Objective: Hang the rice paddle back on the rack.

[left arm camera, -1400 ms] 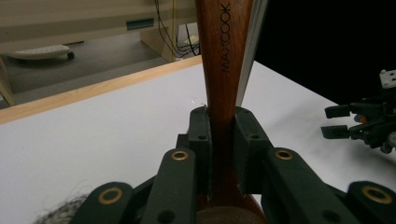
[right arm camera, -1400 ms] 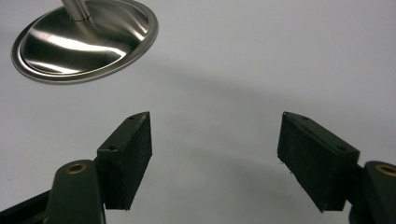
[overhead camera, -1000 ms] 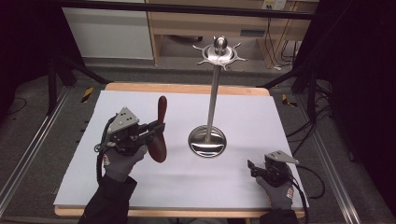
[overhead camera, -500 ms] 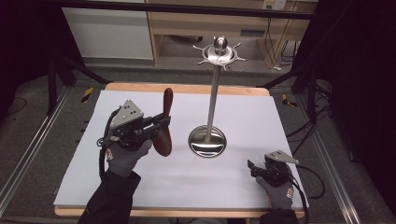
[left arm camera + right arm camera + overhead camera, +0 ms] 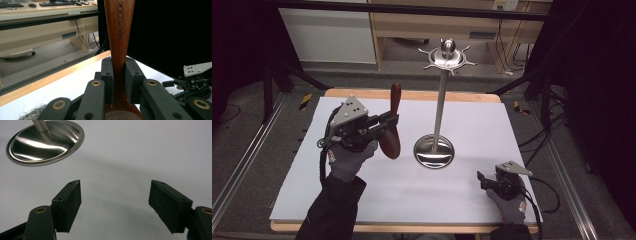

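- High view: the left claw (image 5: 388, 121), in a gloved hand, is gripping a dark wooden spoon (image 5: 391, 127) above the white worktop (image 5: 362, 190), handle pointing up and away, bowl hanging low. A steel stand (image 5: 438, 120) is standing just right of the spoon, its round base on the worktop. The right claw (image 5: 482, 179) is resting near the front right corner.
- Left gripper view: the left claw (image 5: 118, 82) is clamping the spoon (image 5: 119, 30) at its neck; the handle is reading "MAYCOOK".
- Right gripper view: the right claw (image 5: 115, 202) is gaping wide over bare worktop, holding nothing; the stand's base (image 5: 46, 141) is lying ahead to its left.
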### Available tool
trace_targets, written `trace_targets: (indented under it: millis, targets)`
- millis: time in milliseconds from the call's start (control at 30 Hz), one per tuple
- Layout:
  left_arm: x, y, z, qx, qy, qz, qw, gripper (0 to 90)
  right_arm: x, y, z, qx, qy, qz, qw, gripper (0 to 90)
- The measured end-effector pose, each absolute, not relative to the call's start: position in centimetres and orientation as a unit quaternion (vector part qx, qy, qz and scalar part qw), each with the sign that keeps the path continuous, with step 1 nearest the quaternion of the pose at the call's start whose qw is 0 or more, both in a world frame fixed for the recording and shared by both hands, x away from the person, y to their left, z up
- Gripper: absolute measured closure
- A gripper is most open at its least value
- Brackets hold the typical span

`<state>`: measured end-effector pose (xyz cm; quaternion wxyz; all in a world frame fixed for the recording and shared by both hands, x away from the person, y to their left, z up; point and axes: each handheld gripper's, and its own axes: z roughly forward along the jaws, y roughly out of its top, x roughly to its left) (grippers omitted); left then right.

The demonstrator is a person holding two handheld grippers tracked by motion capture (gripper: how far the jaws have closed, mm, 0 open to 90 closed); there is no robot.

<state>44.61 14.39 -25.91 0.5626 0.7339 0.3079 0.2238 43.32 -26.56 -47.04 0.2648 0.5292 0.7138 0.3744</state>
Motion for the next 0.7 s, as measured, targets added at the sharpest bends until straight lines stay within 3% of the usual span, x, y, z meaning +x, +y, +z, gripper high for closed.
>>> trace_targets:
  millis: [700]
  targets:
    - [45.9,12.6,-24.0,0.733,0.293,0.228,0.57,78.2,43.3,-26.7,-47.0,0.531,0.712,0.376,0.264,26.3]
